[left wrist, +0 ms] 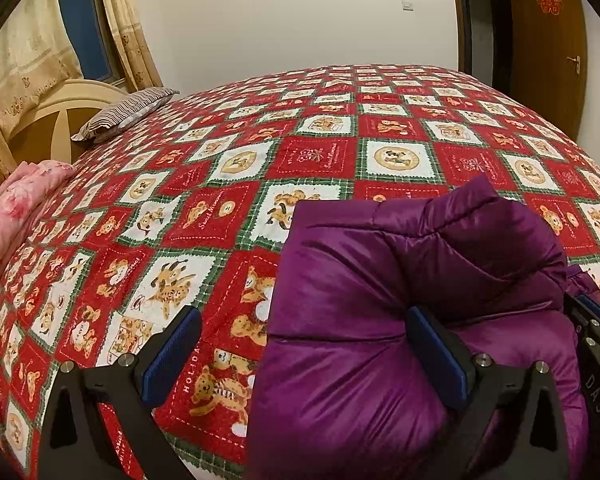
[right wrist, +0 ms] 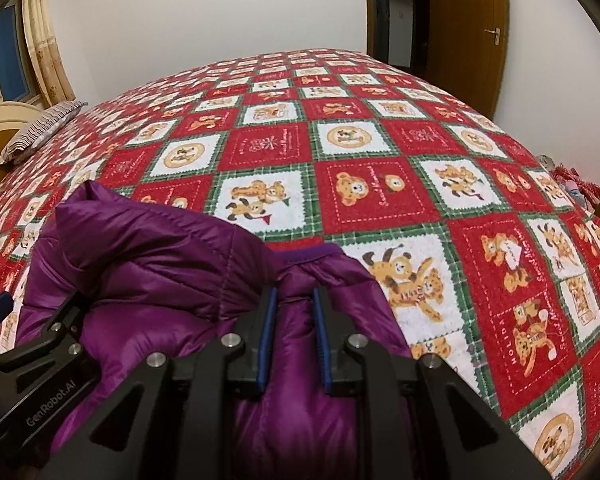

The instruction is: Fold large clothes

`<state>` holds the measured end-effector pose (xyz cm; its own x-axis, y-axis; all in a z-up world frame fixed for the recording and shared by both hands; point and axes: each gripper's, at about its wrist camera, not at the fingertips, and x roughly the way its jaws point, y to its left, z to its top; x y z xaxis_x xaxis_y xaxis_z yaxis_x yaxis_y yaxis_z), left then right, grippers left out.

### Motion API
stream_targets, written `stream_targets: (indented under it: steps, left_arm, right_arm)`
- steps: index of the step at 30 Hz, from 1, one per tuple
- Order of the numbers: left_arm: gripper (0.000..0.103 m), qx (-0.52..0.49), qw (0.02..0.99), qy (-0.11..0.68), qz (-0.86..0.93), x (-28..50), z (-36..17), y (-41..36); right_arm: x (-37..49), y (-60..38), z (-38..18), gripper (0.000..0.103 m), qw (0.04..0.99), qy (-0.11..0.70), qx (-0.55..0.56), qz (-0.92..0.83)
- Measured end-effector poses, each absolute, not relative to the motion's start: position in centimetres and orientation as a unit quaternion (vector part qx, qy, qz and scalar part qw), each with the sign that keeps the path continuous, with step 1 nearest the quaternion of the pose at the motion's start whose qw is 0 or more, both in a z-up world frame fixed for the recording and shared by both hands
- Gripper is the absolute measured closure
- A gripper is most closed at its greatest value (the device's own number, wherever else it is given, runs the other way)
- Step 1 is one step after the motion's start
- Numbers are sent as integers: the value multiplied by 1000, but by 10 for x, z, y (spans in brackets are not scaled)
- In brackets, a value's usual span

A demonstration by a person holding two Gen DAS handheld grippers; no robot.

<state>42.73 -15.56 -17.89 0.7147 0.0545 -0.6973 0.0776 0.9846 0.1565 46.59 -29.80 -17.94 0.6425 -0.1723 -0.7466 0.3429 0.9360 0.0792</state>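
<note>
Jacket (left wrist: pixel 400 300), purple and bunched on the bed (left wrist: pixel 260 160), lies partly between the spread jaws of the left tool (left wrist: pixel 304 344) while the right tool (right wrist: pixel 294 336) is clamped on its near edge; judged mid-fold, next move needs the left tool closed on fabric.

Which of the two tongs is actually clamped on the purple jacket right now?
The right tongs: its blue pads pinch a fold of the purple jacket near the collar. The left tongs stands wide open, one pad merely against the jacket.
</note>
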Motion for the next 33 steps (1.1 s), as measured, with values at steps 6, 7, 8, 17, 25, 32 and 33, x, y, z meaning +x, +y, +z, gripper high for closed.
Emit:
stream_targets:
  steps: [6,7,8,17,25,32,33]
  left_arm:
    - [1,92,922,376,-3,427,-180,-156]
    - [1,92,922,376,-2,428,-180,-156]
    - [1,93,922,375,-2,427,-180,-156]
    - [1,95,922,374,0,427,-181,-156]
    - [1,98,922,373,2,427,-180,-158]
    - [1,94,921,377,-2,429,-179,-159]
    - [1,83,918,387,-13,431,-178,-155]
  right_arm:
    - [466,-297,-180,83,900,398,106,-144]
    - [467,-297,-179,83,900,399,105,-144]
    - [467,-297,-179,83,900,399,105,-145]
    - [468,-296,-180,83,899,400,100,-148]
    - [468,-296,-180,83,899,401,99,-148]
    - [468,-296,-181,83,898,401,101,-147]
    - [468,-297,-181,83,898,402,103,-146]
